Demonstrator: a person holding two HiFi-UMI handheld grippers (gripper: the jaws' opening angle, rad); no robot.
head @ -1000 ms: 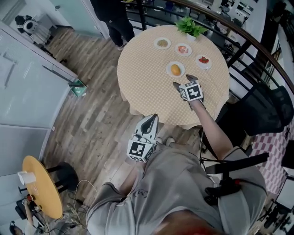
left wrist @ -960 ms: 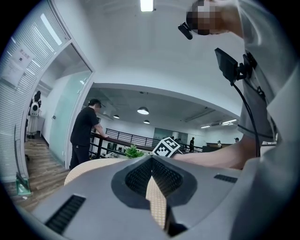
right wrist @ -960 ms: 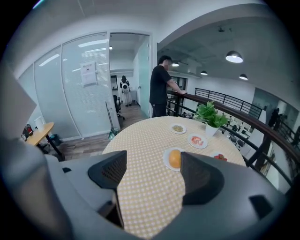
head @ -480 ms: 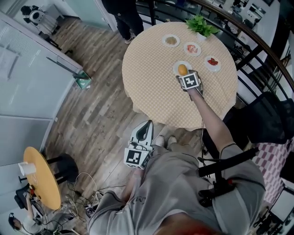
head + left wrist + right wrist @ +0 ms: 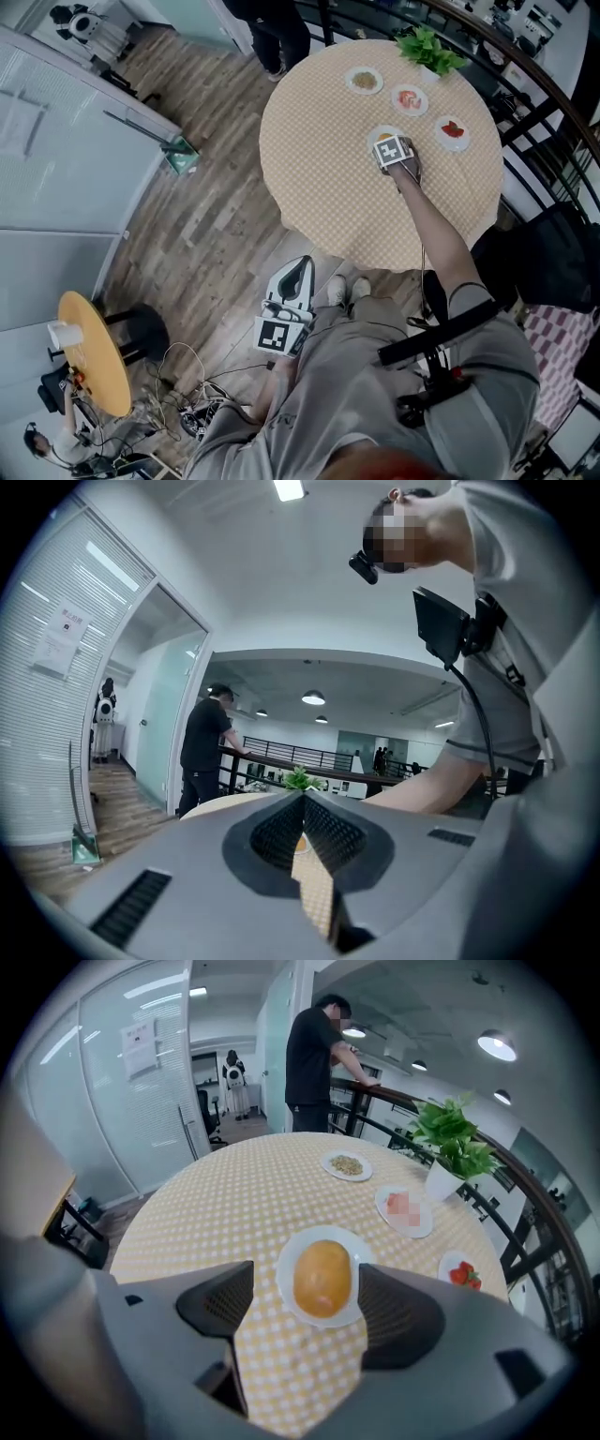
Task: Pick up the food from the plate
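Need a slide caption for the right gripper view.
Open right hand-held gripper lined up on the orange food on its white plate.

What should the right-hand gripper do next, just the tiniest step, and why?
Probably ease the right gripper forward and down a little: its jaws stand open, and the orange food on its white plate lies just ahead, lined up between them but not yet touched.

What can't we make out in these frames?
- Head view: the right gripper covers the orange oval food; only the rim of its plate shows.
- Right gripper view: the pink food is blurred over, kind unclear.
- Left gripper view: the shut left gripper blocks most of the table; no plates visible.
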